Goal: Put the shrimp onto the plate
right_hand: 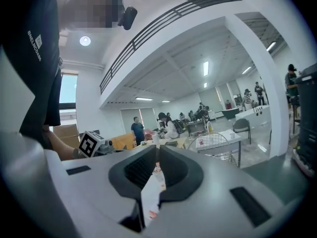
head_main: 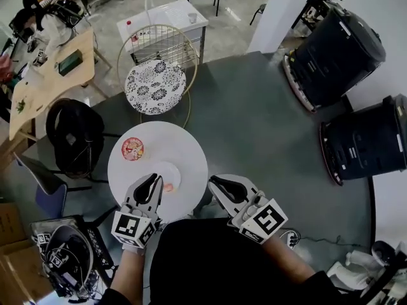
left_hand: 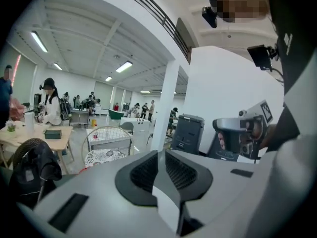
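Note:
A small pink-orange shrimp lies at the near rim of a white plate on the round white table. My left gripper hovers just left of the shrimp, apart from it. Its jaws meet at the tips with nothing between them. My right gripper is off the table's right edge, also shut and empty. Through the gap beneath the right gripper's jaws I see a strip of the white table. Each gripper shows in the other's view.
A red-topped cup stands on the table's far left. Beyond the table is a wire chair with a patterned cushion, and a black bag on a chair sits to the left. Two black bins stand at the right.

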